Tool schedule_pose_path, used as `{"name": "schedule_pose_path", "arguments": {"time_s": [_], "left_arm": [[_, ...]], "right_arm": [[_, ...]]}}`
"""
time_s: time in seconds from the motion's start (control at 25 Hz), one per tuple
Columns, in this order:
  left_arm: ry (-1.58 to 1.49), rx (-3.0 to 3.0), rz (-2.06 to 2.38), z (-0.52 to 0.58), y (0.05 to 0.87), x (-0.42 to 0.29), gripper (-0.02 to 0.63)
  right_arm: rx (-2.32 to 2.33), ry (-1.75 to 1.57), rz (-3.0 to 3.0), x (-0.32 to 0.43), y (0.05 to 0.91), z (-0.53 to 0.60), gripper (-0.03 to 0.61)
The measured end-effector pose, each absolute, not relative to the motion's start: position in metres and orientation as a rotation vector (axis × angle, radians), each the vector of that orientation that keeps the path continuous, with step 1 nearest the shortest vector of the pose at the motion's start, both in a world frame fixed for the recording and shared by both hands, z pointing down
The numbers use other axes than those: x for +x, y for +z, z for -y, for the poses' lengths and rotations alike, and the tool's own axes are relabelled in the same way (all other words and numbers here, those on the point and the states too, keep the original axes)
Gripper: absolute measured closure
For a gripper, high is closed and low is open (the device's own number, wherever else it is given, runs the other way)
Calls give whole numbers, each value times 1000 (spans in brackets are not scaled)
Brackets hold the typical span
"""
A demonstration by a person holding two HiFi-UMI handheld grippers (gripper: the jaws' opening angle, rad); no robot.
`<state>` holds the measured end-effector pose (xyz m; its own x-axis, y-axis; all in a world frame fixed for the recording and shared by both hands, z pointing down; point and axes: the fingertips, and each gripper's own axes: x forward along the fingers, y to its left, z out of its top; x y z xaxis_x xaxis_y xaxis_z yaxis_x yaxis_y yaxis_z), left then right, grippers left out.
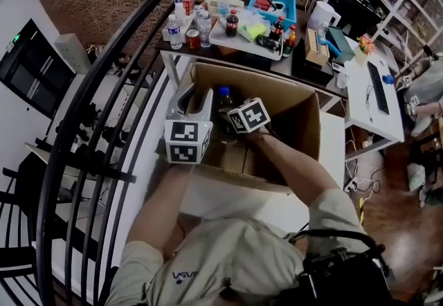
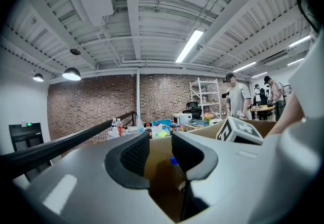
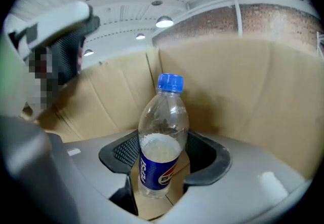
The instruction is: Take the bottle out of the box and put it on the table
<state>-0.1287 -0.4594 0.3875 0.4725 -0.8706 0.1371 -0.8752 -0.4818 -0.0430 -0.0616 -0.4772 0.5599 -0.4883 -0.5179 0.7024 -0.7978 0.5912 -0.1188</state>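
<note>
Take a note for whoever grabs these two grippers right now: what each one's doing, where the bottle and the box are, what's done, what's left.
Left gripper: jaws apart, nothing between them, held at the left side of the cardboard box.
Right gripper: shut on the bottle, blue cap up, inside the box.
Done: bottle gripped; its base looks clear of the box floor.
Left: lift it out over the box wall, probably stand it on the crowded table beyond the box, then release.
</note>
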Motion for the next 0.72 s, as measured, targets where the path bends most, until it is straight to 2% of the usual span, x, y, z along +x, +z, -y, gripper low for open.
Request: {"name": "schedule_pose_path", "arguments": {"time_s": [0.44, 0.72], "left_arm": [[166, 2748, 1554, 449, 359, -123, 500], [130, 2825, 1483, 429, 336, -113, 500]], "right_arm": [[1255, 345, 2461, -50, 394, 444, 305], [1379, 245, 2498, -28, 340, 412, 305]]}}
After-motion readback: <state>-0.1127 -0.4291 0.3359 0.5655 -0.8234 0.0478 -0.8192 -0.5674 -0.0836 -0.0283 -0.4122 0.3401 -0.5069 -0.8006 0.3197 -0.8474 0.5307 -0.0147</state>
